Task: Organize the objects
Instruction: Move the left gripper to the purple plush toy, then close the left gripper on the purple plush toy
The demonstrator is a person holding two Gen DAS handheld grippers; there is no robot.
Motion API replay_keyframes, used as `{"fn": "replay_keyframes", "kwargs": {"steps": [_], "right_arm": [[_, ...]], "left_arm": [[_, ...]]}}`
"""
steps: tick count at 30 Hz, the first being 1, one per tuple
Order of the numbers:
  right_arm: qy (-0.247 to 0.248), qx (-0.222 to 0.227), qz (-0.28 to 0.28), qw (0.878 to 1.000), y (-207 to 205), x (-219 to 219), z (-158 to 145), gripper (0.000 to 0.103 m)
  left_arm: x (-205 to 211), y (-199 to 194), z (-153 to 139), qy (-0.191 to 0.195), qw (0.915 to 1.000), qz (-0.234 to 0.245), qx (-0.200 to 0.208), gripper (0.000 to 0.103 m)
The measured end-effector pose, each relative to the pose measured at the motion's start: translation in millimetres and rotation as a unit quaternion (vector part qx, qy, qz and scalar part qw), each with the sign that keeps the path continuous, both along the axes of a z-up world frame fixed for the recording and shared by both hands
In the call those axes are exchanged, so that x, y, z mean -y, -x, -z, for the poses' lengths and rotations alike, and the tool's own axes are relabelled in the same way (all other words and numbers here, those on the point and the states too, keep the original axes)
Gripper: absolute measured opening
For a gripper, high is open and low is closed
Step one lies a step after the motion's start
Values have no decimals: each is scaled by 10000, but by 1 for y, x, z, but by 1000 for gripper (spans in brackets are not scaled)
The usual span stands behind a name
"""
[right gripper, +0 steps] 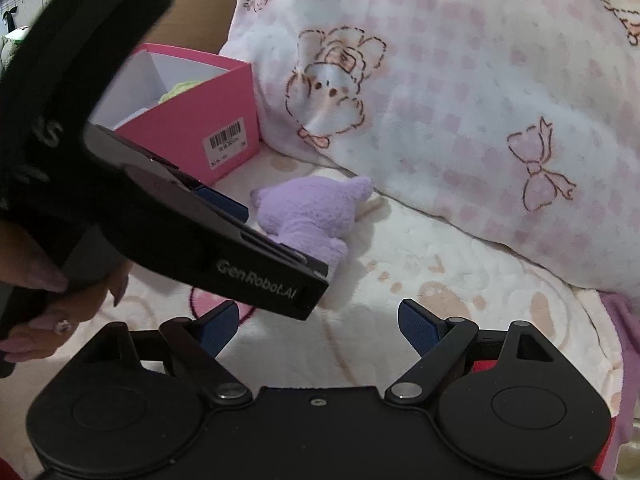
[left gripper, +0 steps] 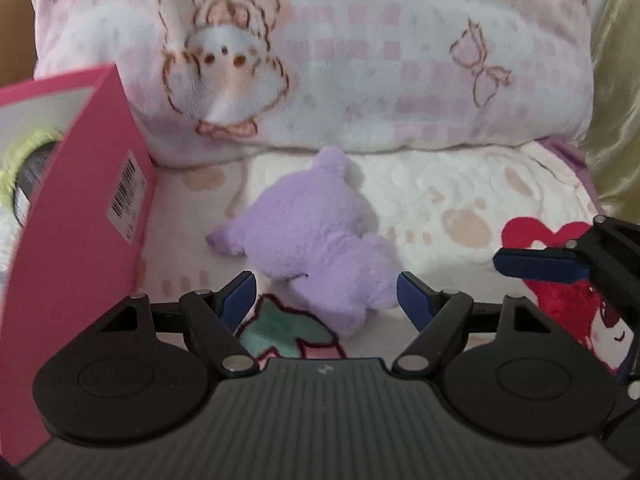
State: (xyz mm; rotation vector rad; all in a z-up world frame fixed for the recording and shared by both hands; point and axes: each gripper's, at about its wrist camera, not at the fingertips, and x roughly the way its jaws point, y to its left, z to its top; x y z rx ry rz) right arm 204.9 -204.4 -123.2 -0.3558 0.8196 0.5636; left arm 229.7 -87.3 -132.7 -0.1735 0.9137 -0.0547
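The purple plush lies on its side on the cream paw-print blanket, hemmed in on two sides: the pink box stands just to its left, and the big pink-checked pillow rises right behind it, its lower edge close to the plush's top. To the right of the plush the blanket runs open toward the purple edge; in the right wrist view that stretch is bare up to the pillow's slope. The box is open at the top, with something yellow-green inside. The left gripper is spread wide, its blue pads on either side of the plush's near end; whether the pads touch it cannot be told, and it has not closed on it. The right gripper is also spread wide and holds nothing, poised over bare blanket, with the left gripper's body crossing in front of it. A red heart print lies under the right gripper's finger.
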Motion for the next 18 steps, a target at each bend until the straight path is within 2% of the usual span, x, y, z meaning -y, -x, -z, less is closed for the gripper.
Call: {"fn": "replay_keyframes", "kwargs": {"steps": [3,5,8,11,13,18], "right_arm": [[414,13,-310,9987,-1,-2,7,89],[579,53,-507,9970,-2,-4,10,89],[499,19,-618,9968,-10,-5,10,89],[256,-37,-609,9978,-20,-7,12,89],[165,-133,-667,9976,-26,-10,13,89],[90,-159,-1085,9939,-39,-19,18,89]], "left_arm": [[-9,-1,-1,589,9981,-103,-176,73],[-11,2,-11,553,9984,-122,12,73],[-10,-1,-17,459,9988,-132,105,73],[-17,-9,-18,679,9973,-286,45,70],[-23,-13,-18,839,9955,-443,-32,65],[-32,-20,-10,960,9927,-634,-354,61]]}}
